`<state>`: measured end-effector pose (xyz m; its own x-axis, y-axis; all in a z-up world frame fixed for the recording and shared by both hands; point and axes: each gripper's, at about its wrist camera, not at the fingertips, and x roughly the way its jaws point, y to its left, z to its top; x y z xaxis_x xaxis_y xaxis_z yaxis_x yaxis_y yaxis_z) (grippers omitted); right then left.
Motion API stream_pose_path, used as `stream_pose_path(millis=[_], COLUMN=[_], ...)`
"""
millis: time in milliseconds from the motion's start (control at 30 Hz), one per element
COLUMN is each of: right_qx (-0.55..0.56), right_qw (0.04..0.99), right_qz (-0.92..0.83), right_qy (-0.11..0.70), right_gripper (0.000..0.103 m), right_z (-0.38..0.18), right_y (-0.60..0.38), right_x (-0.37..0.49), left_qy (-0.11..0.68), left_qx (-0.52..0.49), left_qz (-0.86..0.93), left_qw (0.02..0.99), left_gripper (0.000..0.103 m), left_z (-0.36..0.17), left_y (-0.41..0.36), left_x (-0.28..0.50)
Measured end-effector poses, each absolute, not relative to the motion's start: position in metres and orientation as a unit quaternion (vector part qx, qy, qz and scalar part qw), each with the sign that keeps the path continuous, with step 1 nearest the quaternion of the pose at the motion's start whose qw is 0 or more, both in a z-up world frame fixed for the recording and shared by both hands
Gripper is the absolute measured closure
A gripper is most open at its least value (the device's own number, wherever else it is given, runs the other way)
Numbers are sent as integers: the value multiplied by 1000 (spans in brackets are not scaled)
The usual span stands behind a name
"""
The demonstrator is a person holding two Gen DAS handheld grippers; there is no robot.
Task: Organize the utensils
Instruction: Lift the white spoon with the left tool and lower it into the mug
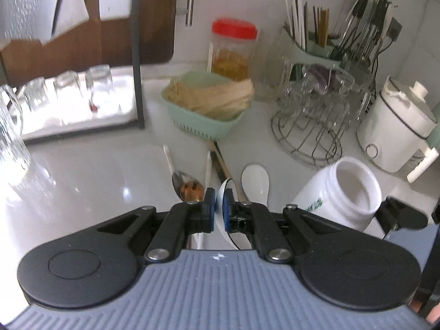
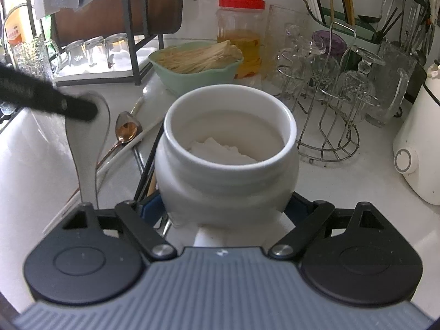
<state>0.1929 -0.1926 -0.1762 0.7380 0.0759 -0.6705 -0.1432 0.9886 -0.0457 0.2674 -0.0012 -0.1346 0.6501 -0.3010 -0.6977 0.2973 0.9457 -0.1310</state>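
Utensils lie loose on my glossy white bench (image 1: 82,170): a metal spoon (image 1: 188,185), a white ceramic spoon (image 1: 255,178) and chopsticks (image 1: 220,162). My left fingers (image 1: 219,206) are clenched on a white spoon (image 2: 88,148), my right fingers (image 2: 225,209) on the white jar (image 2: 228,154). Behind stand a green basket (image 1: 203,121), a red-lidded jar (image 1: 233,49) and a wire glass rack (image 1: 316,126).
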Motion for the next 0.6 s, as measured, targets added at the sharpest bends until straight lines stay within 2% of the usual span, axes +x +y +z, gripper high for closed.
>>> stream_pose_path(millis=[600], right_qx=[-47], right_qw=[930], right_qz=[57], right_qy=[360], right_gripper=[12], right_z=[-177], right_y=[-187], right_x=[187], left_qy=[272], left_qx=[-35], left_qz=[-186], left_qw=[944], left_gripper=[96], left_z=[-42], left_y=[-16], left_x=[261])
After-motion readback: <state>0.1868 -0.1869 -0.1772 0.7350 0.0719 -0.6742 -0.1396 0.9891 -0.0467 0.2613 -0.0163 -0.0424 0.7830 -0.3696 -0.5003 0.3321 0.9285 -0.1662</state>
